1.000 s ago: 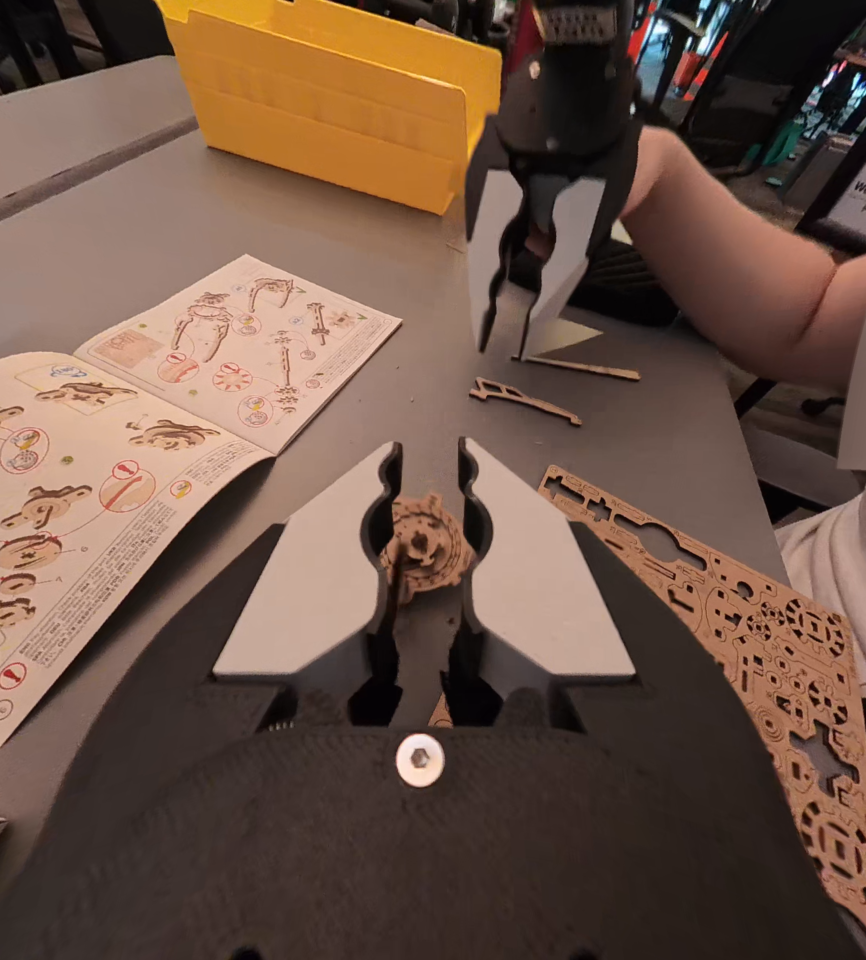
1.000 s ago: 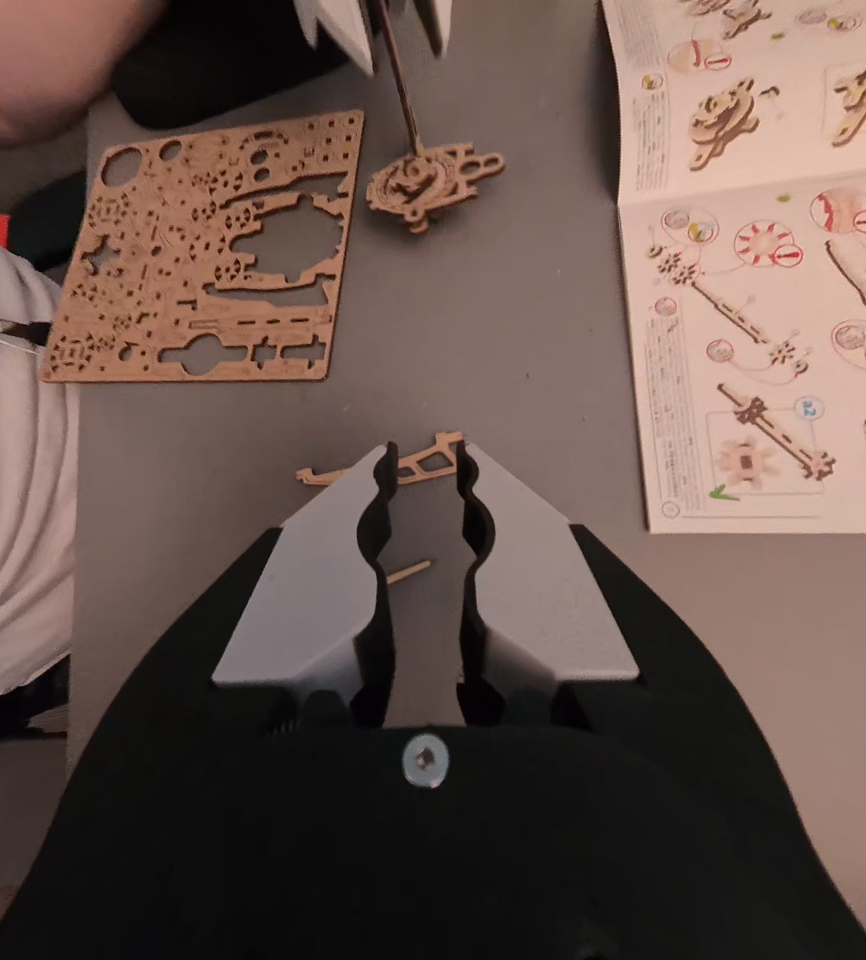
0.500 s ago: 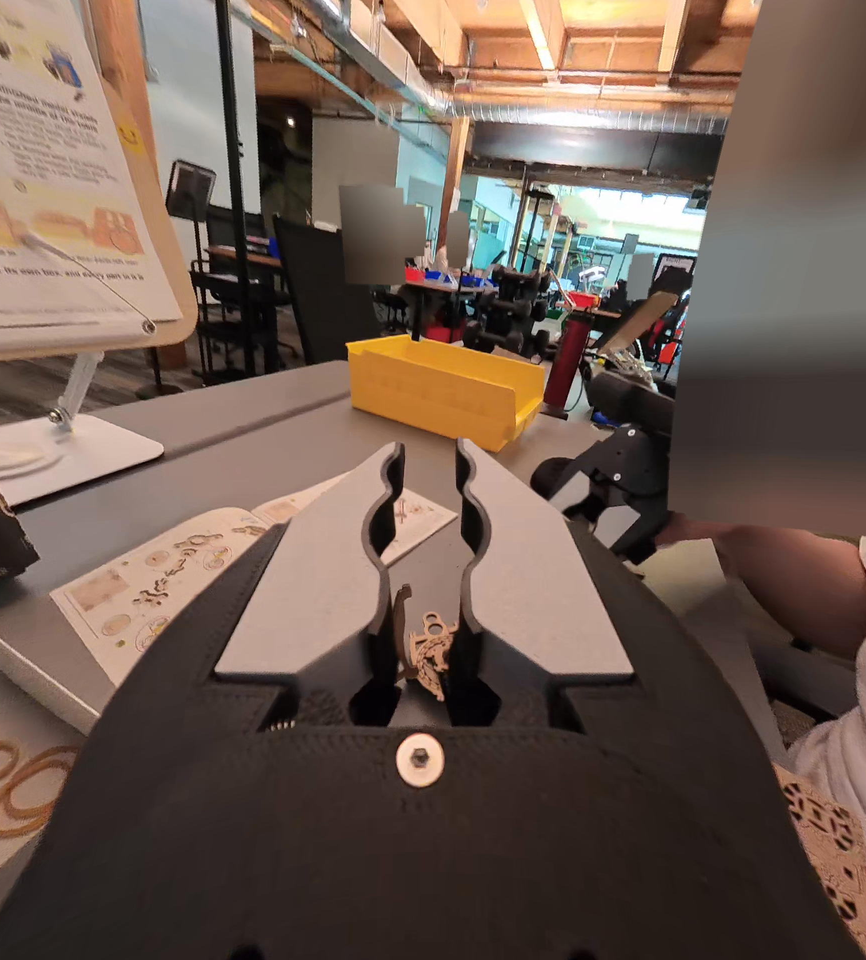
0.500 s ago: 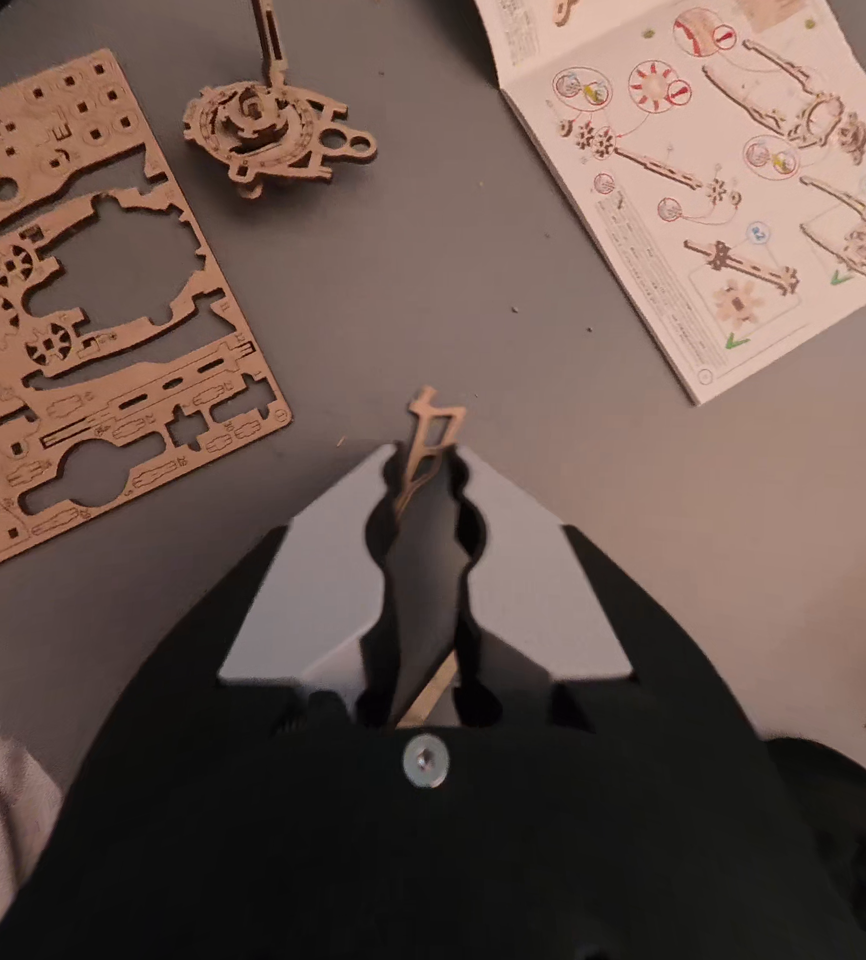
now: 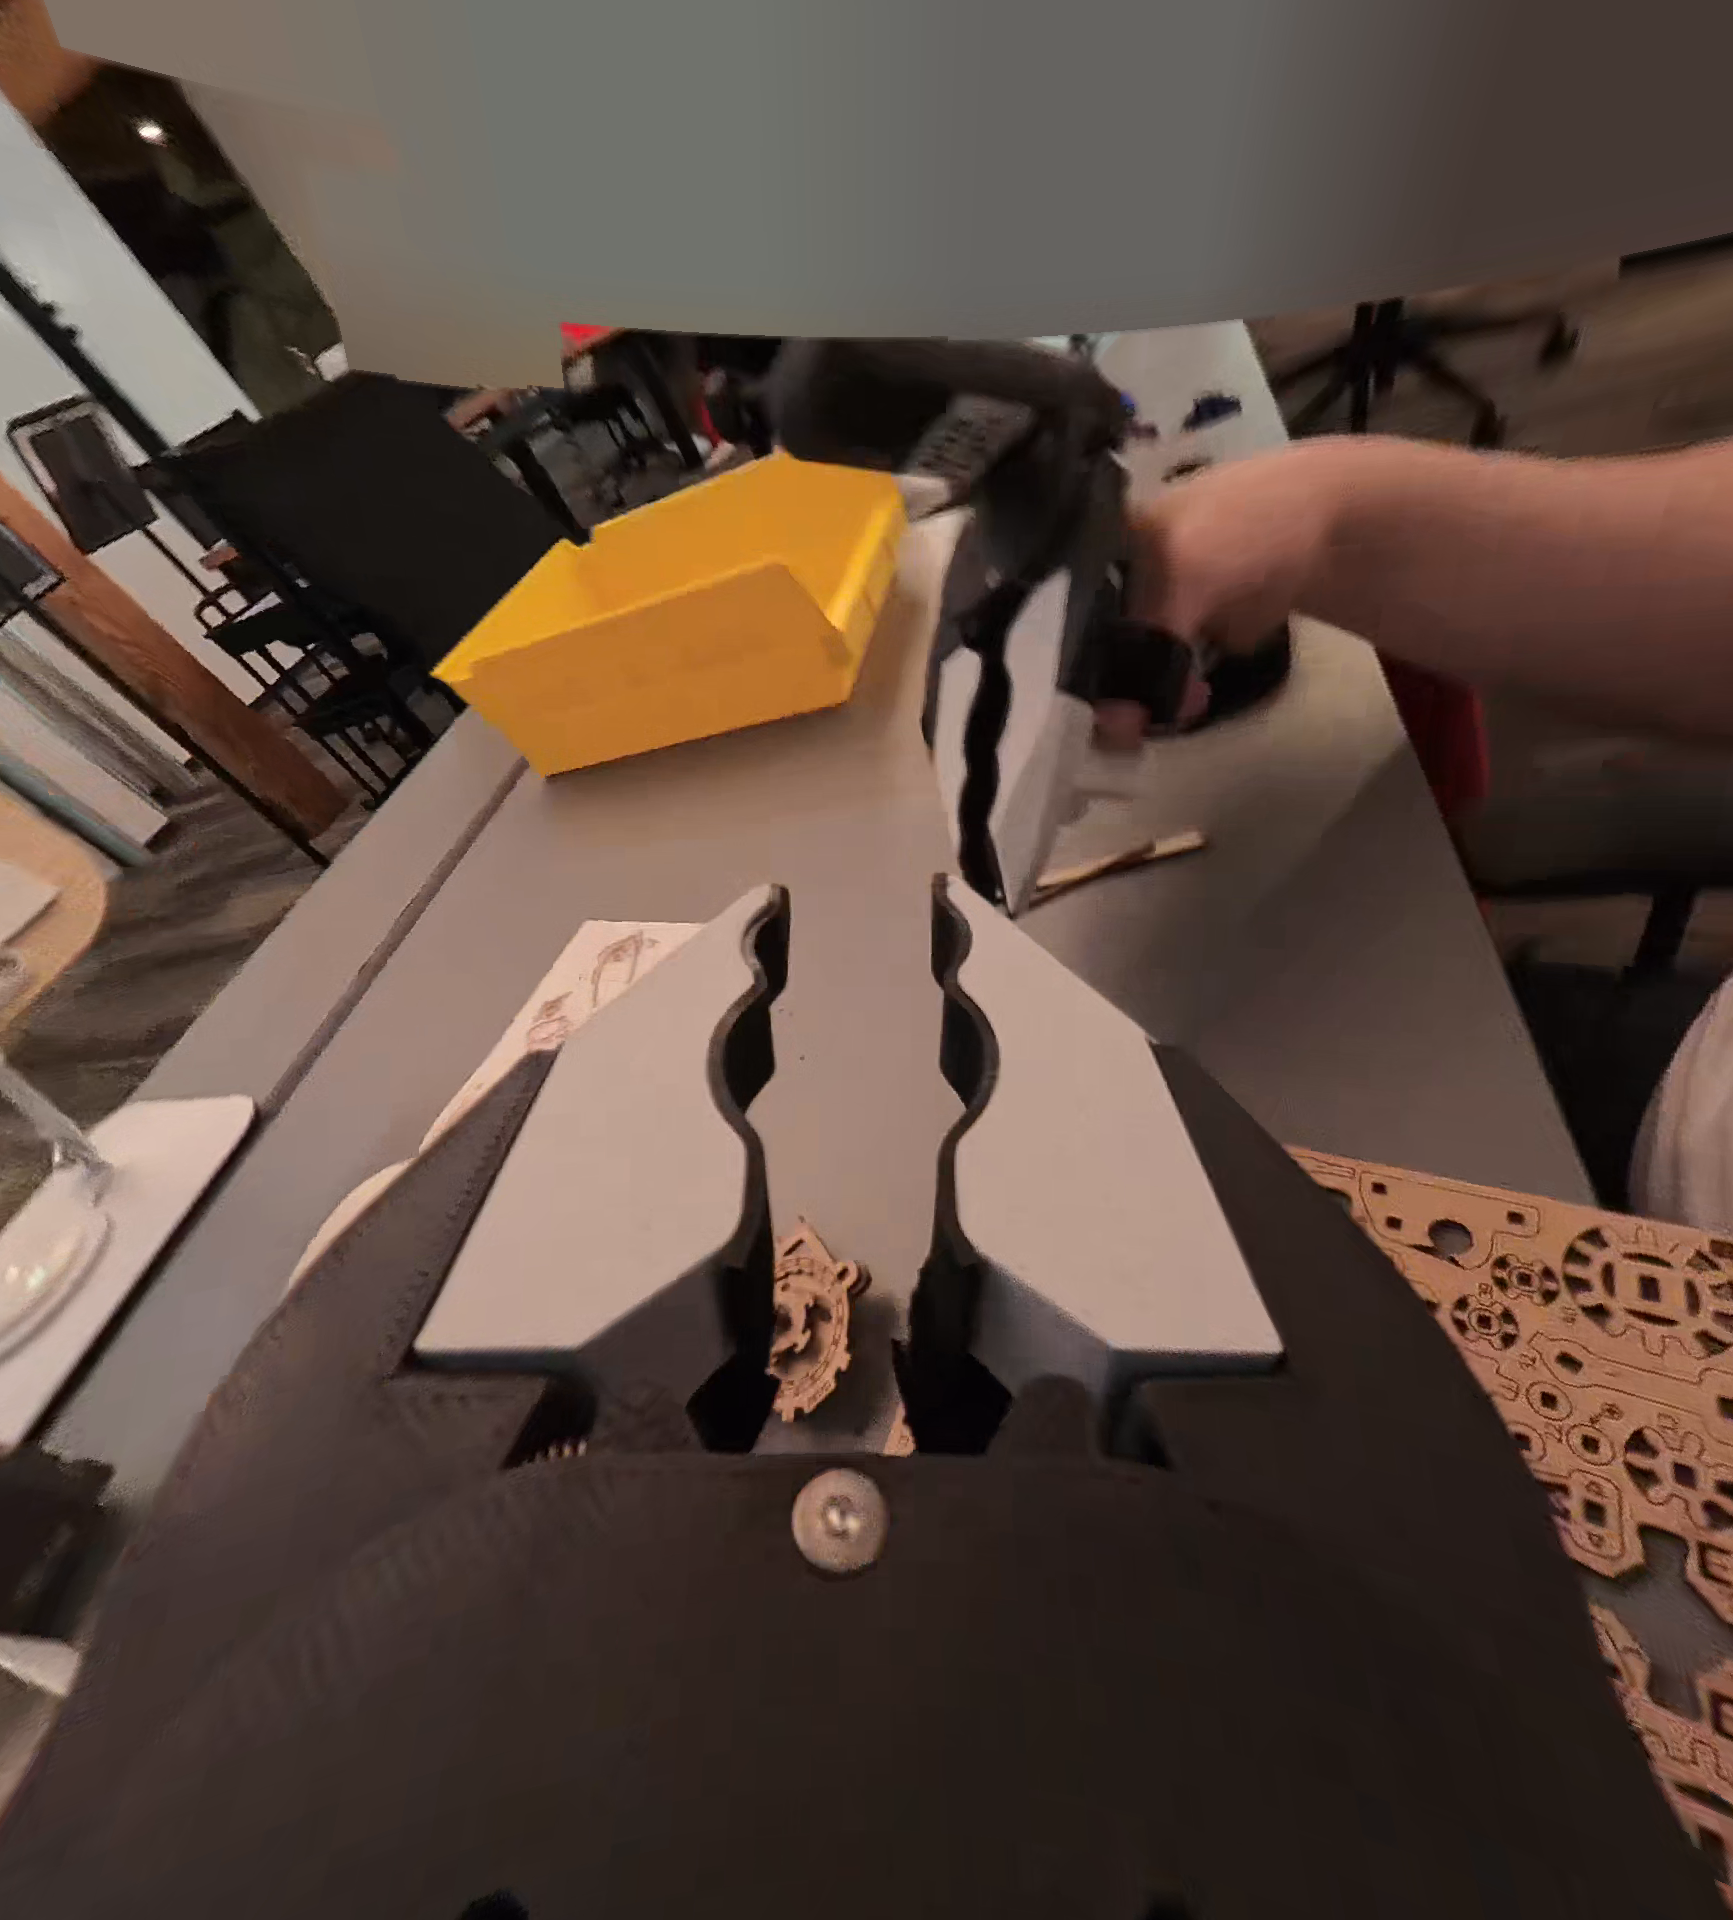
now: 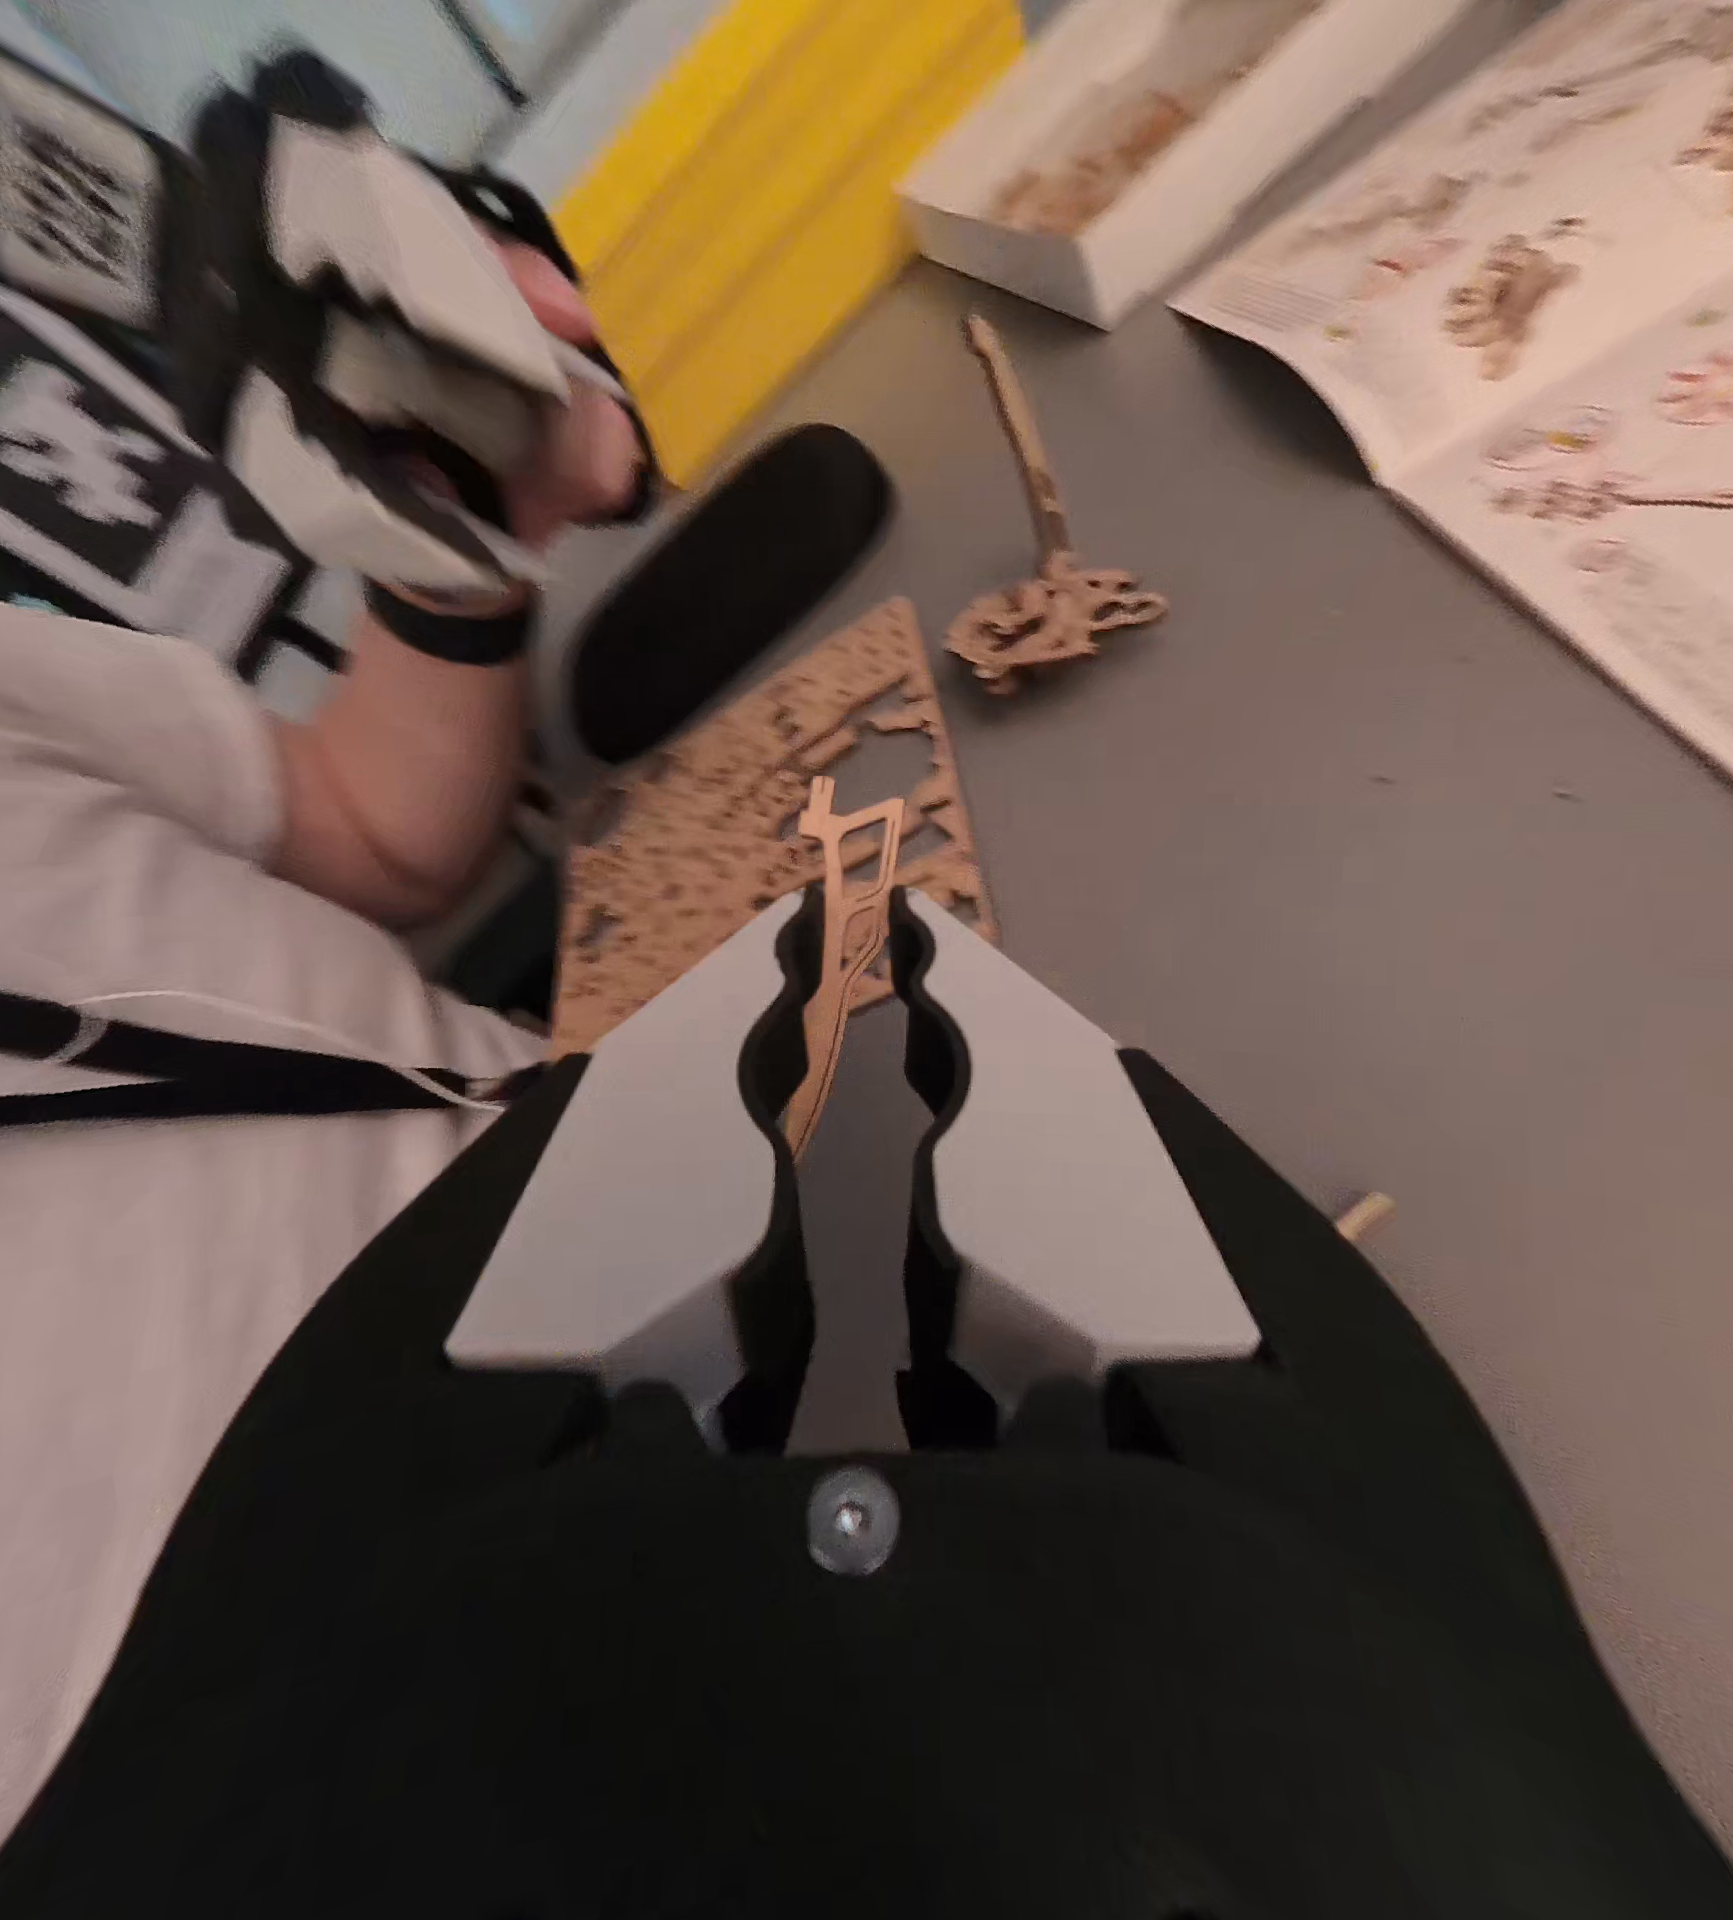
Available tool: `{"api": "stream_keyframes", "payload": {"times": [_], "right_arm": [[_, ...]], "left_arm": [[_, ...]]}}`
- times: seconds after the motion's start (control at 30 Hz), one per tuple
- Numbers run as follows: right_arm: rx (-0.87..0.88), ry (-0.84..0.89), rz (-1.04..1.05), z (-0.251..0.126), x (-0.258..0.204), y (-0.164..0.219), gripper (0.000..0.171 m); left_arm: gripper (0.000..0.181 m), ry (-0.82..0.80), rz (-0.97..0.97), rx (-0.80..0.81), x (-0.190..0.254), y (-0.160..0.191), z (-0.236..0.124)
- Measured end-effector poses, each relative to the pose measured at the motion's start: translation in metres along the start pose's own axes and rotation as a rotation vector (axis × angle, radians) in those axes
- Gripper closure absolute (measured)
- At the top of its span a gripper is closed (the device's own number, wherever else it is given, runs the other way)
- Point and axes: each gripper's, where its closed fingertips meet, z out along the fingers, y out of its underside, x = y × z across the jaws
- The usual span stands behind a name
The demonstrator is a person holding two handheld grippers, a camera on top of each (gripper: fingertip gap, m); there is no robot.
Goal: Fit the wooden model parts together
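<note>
My right gripper (image 6: 851, 904) is shut on a thin, flat wooden strut (image 6: 846, 883) and holds it upright above the grey table (image 6: 1361, 935). It also shows in the left wrist view (image 5: 992, 883), pointing down. The round gear assembly (image 6: 1049, 613), with a stick coming out of it, lies on the table. My left gripper (image 5: 862, 904) is open and empty. I see the assembly (image 5: 810, 1330) below it, through the gap near the finger bases. In the right wrist view the left gripper (image 6: 529, 468) is blurred, raised to the left of the assembly and clear of it.
A laser-cut wooden sheet (image 5: 1620, 1351) lies at the near right. An open instruction booklet (image 6: 1568, 364), a white box (image 6: 1101, 187) and a yellow bin (image 5: 675, 634) stand farther off. A loose stick (image 5: 1122, 857) lies by the right gripper. A dark oblong object (image 6: 727, 582) lies by the sheet.
The right gripper has lifted the strut off the table and tilted up. The left jaws have widened, and the left gripper has let go of the assembly's stick and moved away.
</note>
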Motion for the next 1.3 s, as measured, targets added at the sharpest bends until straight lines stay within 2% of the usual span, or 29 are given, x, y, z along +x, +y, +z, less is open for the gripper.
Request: {"api": "stream_keyframes", "payload": {"times": [0.03, 0.2, 0.43, 0.73, 0.87, 1.0, 1.1, 1.2, 1.23, 1.3], "right_arm": [[0.007, -0.054, 0.016, -0.001, -0.007, -0.002, 0.161], [-0.007, -0.179, 0.044, 0.001, -0.023, -0.006, 0.161], [-0.101, -0.194, 0.026, 0.012, -0.03, 0.005, 0.161], [-0.169, -0.227, 0.025, 0.018, -0.034, 0.014, 0.161], [-0.188, -0.23, 0.036, 0.02, -0.032, 0.017, 0.161], [-0.13, -0.243, 0.024, 0.02, -0.028, 0.007, 0.164], [-0.032, -0.246, 0.021, 0.013, -0.023, -0.011, 0.159], [0.067, -0.153, -0.008, -0.001, -0.006, -0.033, 0.153], [0.061, -0.077, -0.015, -0.007, 0.004, -0.038, 0.153], [-0.038, 0.181, 0.007, -0.028, 0.038, -0.044, 0.16]], "left_arm": [[0.156, 0.023, 0.044, -0.02, 0.01, 0.0, 0.008], [0.154, 0.151, 0.172, -0.127, 0.045, 0.021, 0.035], [0.155, 0.197, 0.276, -0.189, 0.055, 0.036, 0.048], [0.177, 0.265, 0.351, -0.217, 0.067, 0.046, 0.049], [0.179, 0.263, 0.373, -0.223, 0.068, 0.049, 0.048], [0.181, 0.24, 0.371, -0.237, 0.064, 0.052, 0.046], [0.181, 0.196, 0.318, -0.23, 0.054, 0.051, 0.043], [0.181, 0.126, 0.225, -0.23, 0.039, 0.052, 0.038], [0.181, 0.095, 0.183, -0.232, 0.033, 0.053, 0.036], [0.181, 0.049, 0.09, -0.225, 0.022, 0.053, 0.03]]}}
